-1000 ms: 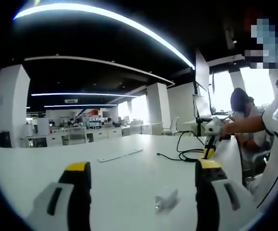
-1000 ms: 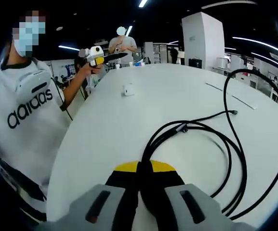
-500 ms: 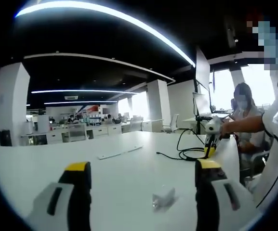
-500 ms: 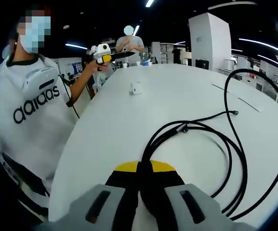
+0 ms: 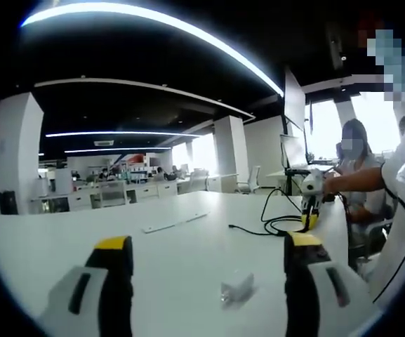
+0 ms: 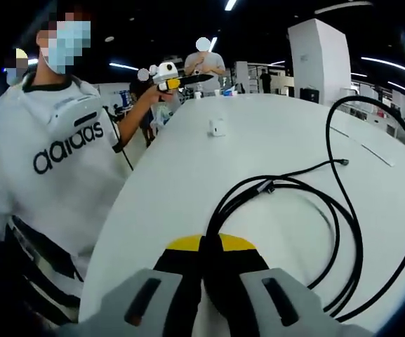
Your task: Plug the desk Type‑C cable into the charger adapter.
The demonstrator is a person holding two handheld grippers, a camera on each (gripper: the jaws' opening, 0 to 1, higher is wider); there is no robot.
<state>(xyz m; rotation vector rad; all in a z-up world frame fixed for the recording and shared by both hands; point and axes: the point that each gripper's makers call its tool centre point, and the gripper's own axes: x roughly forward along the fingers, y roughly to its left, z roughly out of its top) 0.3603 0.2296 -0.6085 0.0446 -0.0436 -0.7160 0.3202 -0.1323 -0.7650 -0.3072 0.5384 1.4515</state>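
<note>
Right gripper view, right tongs [image 6: 203,247] pinching black cable [image 6: 281,188], left tongs [image 5: 202,254] spread wide.

The black looped Type-C cable [image 6: 307,210] sprawls on the white desk, well apart from the small white adapter [image 6: 217,127].

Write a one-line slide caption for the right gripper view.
Right gripper shut on the black cable looped across the white table, white charger adapter farther off.
</note>
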